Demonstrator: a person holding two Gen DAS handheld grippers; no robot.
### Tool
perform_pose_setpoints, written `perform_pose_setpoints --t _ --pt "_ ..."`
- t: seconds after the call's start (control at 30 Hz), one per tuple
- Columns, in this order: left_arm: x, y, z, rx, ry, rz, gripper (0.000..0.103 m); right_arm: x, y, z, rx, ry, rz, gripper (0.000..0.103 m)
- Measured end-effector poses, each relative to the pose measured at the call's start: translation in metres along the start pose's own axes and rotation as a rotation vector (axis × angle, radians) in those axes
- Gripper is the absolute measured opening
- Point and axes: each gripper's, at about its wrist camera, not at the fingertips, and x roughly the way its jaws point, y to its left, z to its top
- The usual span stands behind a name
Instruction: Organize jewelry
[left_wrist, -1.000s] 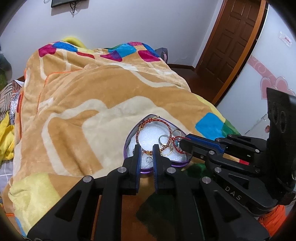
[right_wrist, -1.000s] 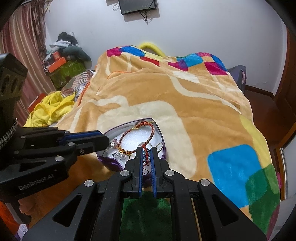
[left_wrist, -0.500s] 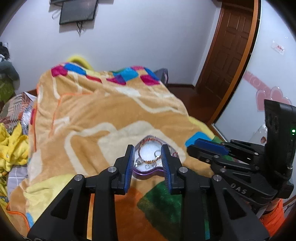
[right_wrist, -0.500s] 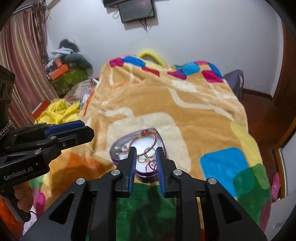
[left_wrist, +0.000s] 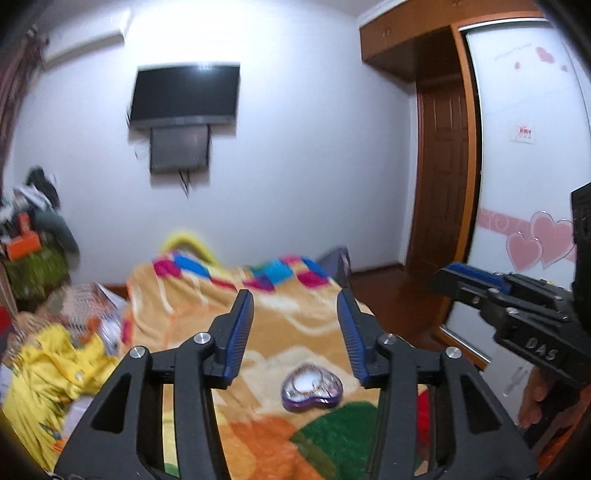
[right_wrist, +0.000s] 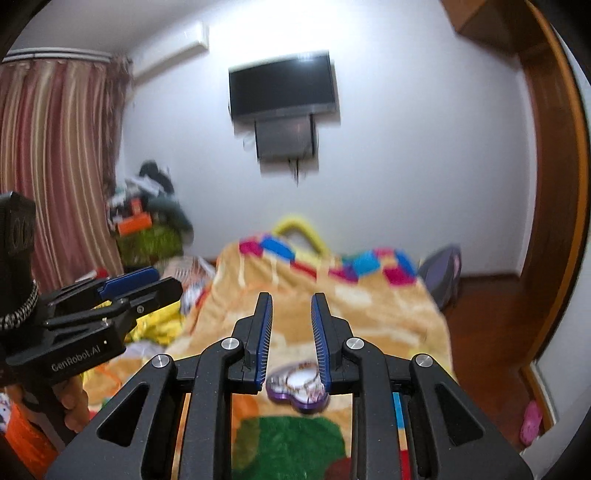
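Left wrist view puts the purple heart-shaped jewelry tin (left_wrist: 312, 390) on the patchwork orange blanket (left_wrist: 295, 325) below and ahead of your left gripper (left_wrist: 295, 332), jaws wide and empty, while your right gripper (right_wrist: 291, 334), half-spread and empty, looks nearer.

White walls (left_wrist: 295, 184), wall-mounted TV (right_wrist: 282, 90), striped curtain (right_wrist: 55, 166), wooden door (left_wrist: 445, 177), blanket-covered bed (left_wrist: 295, 321)
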Motion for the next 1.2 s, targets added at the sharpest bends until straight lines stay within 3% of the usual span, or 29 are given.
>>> perform_pose_setpoints --t 0.07,0.13,0.27,0.3,0.4,0.47,0.57,0.73,1.2 --pt "-0.014 -0.004 0.002 0.016 -0.035 0.021 0.051 -0.016 0.006 0.003 -0.007 -0.058 -0.016 0.033" --pt "-0.026 -0.005 0.002 0.007 -0.06 0.029 0.059 -0.027 0.011 0.003 -0.009 -0.098 -0.044 0.037" --pt "-0.039 -0.003 -0.002 -0.013 -0.082 0.032 0.064 -0.034 0.017 0.001 -0.013 -0.128 -0.072 0.043" --pt "-0.041 -0.003 -0.003 -0.013 -0.087 0.031 0.069 -0.034 0.017 -0.001 -0.014 -0.132 -0.08 0.046" --pt "-0.045 -0.001 -0.007 -0.022 -0.104 0.049 0.086 -0.034 0.021 -0.005 -0.017 -0.142 -0.108 0.064" --pt "-0.047 0.0 -0.01 -0.03 -0.113 0.049 0.088 -0.036 0.023 -0.007 -0.019 -0.151 -0.127 0.078" --pt "-0.047 -0.002 -0.013 -0.022 -0.102 0.067 0.095 -0.039 0.025 -0.008 -0.027 -0.165 -0.166 0.089" --pt "-0.05 -0.004 -0.016 -0.006 -0.102 0.085 0.095 -0.042 0.023 -0.008 -0.018 -0.168 -0.176 0.094" --pt "-0.05 -0.007 -0.021 -0.002 -0.094 0.097 0.096 -0.05 0.016 -0.016 0.0 -0.148 -0.164 0.095"
